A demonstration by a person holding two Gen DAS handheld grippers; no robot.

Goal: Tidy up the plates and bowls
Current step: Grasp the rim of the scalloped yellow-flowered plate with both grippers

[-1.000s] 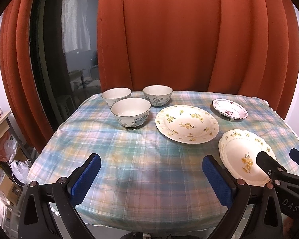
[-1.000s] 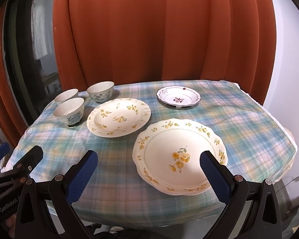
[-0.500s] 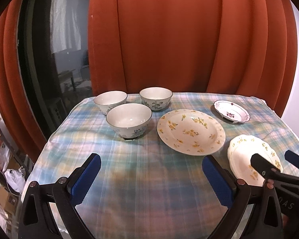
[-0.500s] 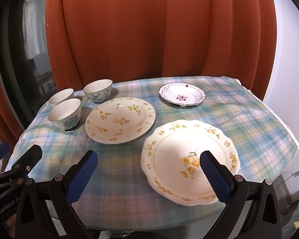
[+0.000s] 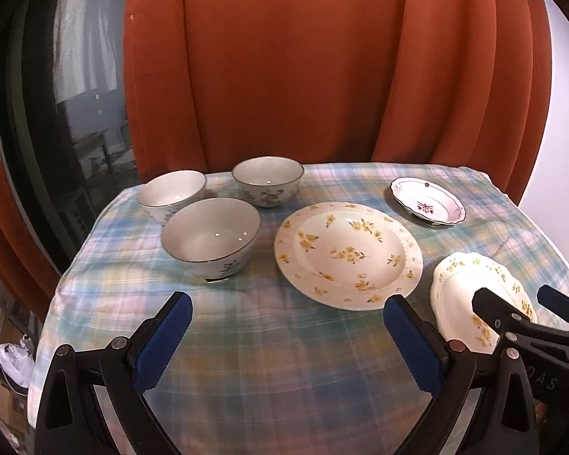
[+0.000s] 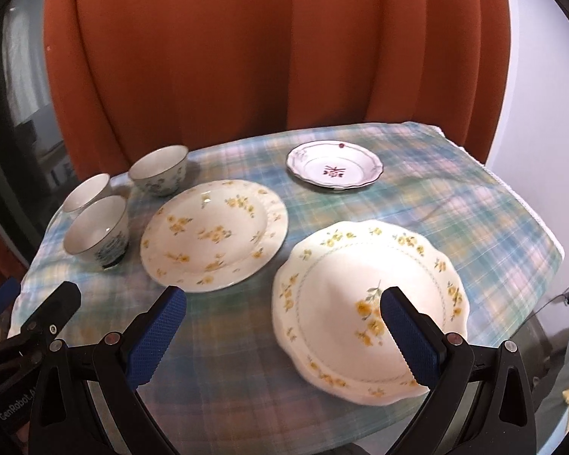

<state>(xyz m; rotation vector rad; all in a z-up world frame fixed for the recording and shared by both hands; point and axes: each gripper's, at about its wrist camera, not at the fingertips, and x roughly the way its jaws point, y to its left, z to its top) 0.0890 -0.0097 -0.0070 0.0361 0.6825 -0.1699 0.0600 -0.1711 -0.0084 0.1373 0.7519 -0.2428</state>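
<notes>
Nearest, the left gripper [image 5: 286, 335] and the right gripper [image 6: 284, 328] both hang spread wide, holding nothing. Just beyond the right one lies a scalloped plate [image 6: 368, 288] (yellow flowers), with a round floral plate [image 6: 212, 233] to its left. Three bowls [image 5: 212, 235] cluster far left; a small red-patterned dish [image 6: 334, 165] sits far right.

Left gripper [image 5: 284, 345] jaws spread wide, right gripper [image 6: 284, 343] likewise agape — both level, side by side, holding nothing
</notes>
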